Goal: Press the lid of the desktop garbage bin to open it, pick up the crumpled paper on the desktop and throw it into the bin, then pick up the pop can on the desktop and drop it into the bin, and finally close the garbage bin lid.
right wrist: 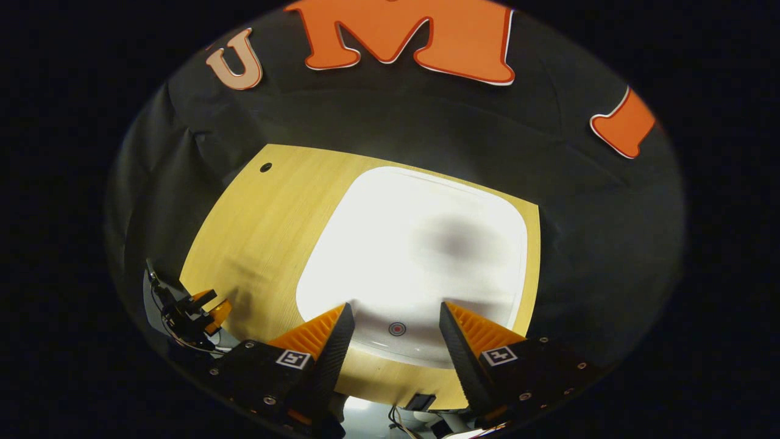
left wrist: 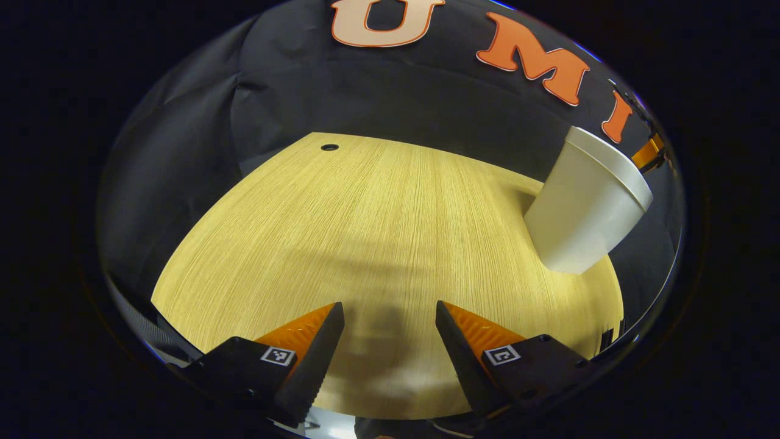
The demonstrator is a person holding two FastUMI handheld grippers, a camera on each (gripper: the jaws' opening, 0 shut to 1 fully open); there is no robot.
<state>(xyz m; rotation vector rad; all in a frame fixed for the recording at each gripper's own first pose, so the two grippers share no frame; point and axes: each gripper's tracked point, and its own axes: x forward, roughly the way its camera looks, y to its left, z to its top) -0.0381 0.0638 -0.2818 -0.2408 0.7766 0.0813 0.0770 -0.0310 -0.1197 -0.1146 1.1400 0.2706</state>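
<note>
A white desktop bin (left wrist: 585, 204) stands at the right of the wooden table (left wrist: 365, 231) in the left gripper view, its lid down. My left gripper (left wrist: 390, 308) hovers open over bare wood, well to the left of the bin, with nothing between its fingers. In the right gripper view the bin's flat white lid (right wrist: 420, 244) lies shut just below. A small red round mark (right wrist: 397, 328) sits near the lid's front edge. My right gripper (right wrist: 396, 308) is open above that edge, with the mark between its fingers. The left gripper (right wrist: 195, 314) appears low at the left.
A small dark hole (left wrist: 329, 147) marks the table's far left corner. Black cloth walls close in behind and beside the table. The table's far edge runs just behind the bin (right wrist: 530, 207). An orange part (left wrist: 649, 152) peeks out behind the bin's top.
</note>
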